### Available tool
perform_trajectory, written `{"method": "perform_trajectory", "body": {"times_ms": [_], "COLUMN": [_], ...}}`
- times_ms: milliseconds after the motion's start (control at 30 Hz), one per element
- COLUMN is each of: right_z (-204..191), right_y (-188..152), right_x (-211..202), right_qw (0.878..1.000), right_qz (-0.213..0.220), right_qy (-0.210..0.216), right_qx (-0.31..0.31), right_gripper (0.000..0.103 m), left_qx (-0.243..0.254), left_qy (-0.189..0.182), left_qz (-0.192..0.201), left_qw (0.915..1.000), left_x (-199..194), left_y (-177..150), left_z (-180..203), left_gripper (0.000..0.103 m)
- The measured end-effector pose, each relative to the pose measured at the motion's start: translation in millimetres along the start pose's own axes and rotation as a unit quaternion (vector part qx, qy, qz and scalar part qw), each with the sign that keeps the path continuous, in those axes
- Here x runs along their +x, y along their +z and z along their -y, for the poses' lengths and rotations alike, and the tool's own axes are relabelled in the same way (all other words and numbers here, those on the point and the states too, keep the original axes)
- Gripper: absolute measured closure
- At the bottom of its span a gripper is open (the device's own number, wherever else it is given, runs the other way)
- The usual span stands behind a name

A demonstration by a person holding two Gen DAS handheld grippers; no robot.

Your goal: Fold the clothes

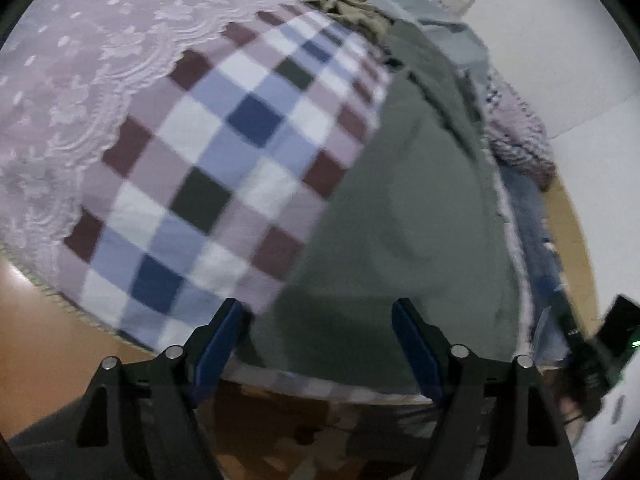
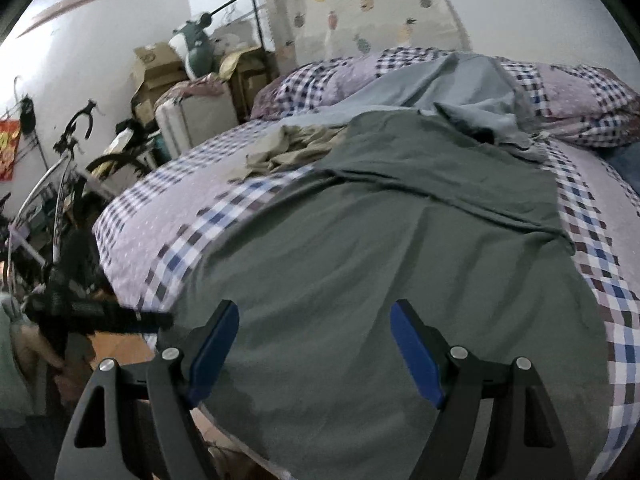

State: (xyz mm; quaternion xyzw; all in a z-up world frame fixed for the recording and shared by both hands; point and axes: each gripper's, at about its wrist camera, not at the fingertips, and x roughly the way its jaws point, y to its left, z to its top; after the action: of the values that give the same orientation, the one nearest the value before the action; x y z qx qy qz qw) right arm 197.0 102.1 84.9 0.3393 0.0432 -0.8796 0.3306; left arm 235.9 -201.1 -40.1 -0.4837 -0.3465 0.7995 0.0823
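We are in a home bedroom. We see a bed (image 2: 168, 216) with pillows (image 2: 580, 100). Cardboard boxes (image 2: 156, 68) and a bicycle (image 2: 68, 160) crowd the wall.

A dark green garment (image 2: 384, 264) lies spread nearly flat across the bed's checked cover, its near edge reaching the edge of the mattress. Shallow creases run across its far part, where one layer is folded over. Beyond it, a crumpled khaki garment (image 2: 288, 148) sits in a loose heap, touching its far left corner. A light grey-blue garment (image 2: 436, 84) lies rumpled near the pillows.
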Motion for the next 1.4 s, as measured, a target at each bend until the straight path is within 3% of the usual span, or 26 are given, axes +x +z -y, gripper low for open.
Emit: {"method": "perform_trajectory", "body": {"times_ms": [100,200,333,400,467,567,733,1000,1100,1200,1267,1333,1400], "right_z": [-10,-23,-43,-54,-67,-89,-135,-190,-204,-211,-213,-212,-209], "right_y": [-4,-9,-15,-19,-24,-35,-59,-86,-99,-108,-108,-103,-95], "right_x": [7,13,23,27,31,36,41,58,69,81,90,92,90], "right_qw": [1.0,0.999,0.997,0.995,0.992,0.986,0.965,0.921,0.899,0.881,0.873,0.876,0.884], "right_qz": [-0.009,-0.018,-0.028,-0.033,-0.036,-0.036,-0.022,0.037,0.057,0.07,0.071,0.07,0.073], "right_qy": [0.007,0.014,0.026,0.031,0.036,0.042,0.037,-0.014,-0.051,-0.09,-0.115,-0.12,-0.116], "right_qx": [-0.016,-0.035,-0.068,-0.087,-0.112,-0.156,-0.258,-0.387,-0.431,-0.46,-0.469,-0.462,-0.447], "right_gripper": [0.021,0.021,0.021,0.021,0.021,0.021,0.022,0.024,0.036,0.058,0.088,0.098,0.098], "left_qx": [0.007,0.002,-0.012,-0.014,-0.011,-0.014,-0.038,-0.068,-0.084,-0.103,-0.109,-0.119,-0.139], "left_qy": [-0.017,0.018,0.049,0.04,0.033,-0.007,-0.086,-0.14,-0.17,-0.194,-0.197,-0.183,-0.166], "left_qz": [0.009,-0.008,-0.02,-0.026,-0.027,-0.015,0.007,0.004,0.001,0.004,0.01,0.018,0.027], "left_qw": [0.9998,0.9998,0.9985,0.9988,0.999,0.9998,0.9956,0.9879,0.9818,0.9756,0.9743,0.9757,0.9759], "left_x": [-5,1,2,2,-1,-11,-30,-23,-24,-31,-32,-33,-32], "left_y": [-1,-2,-3,-5,-7,-4,-3,1,3,1,2,2,1], "left_z": [5,-2,-11,-12,-9,-4,-1,5,2,-6,-6,-9,-16], "left_gripper": [0.025,0.036,0.057,0.072,0.094,0.097,0.098,0.099,0.099,0.099,0.098,0.097,0.083]}}
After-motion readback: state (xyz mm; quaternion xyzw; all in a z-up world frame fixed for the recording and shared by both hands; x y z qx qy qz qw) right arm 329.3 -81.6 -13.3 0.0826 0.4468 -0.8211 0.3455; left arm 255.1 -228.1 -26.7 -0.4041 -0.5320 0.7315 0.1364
